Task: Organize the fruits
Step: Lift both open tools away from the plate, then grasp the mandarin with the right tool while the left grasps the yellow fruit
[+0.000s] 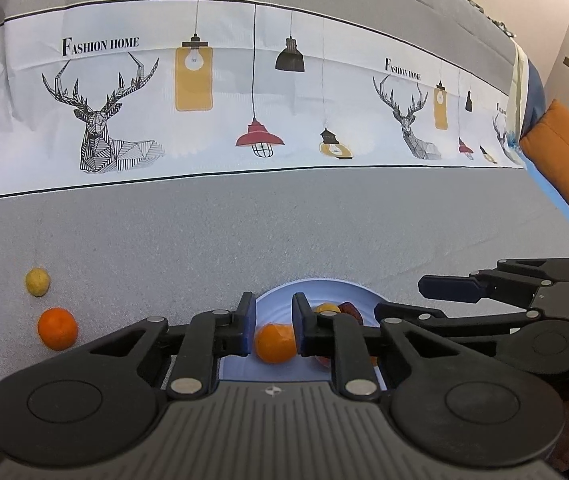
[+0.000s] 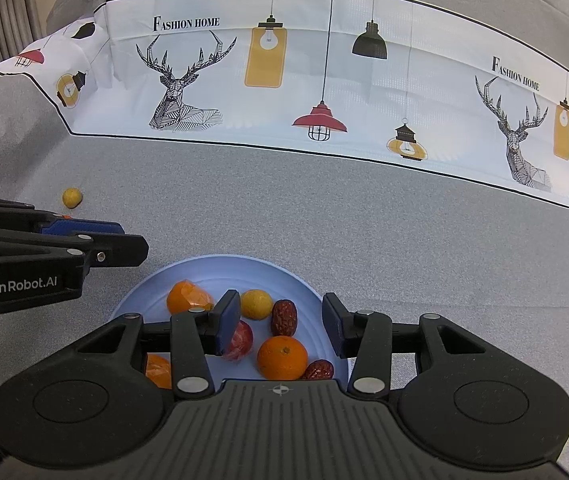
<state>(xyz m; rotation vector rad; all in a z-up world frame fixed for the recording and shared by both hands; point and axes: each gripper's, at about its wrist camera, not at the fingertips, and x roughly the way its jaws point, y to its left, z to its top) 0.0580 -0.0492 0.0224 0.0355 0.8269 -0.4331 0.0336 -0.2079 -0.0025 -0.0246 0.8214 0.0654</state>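
Partly, the blue plate of fruits is hidden by the right gripper, whose jaws are held spread and empty. The left gripper is seen pressed together, gripping nothing. On the grey cloth, a loose orange is shown clearly only by the left view.

Bright, even light – soft shadows, sharp focus, strong fisheye bending at edges.
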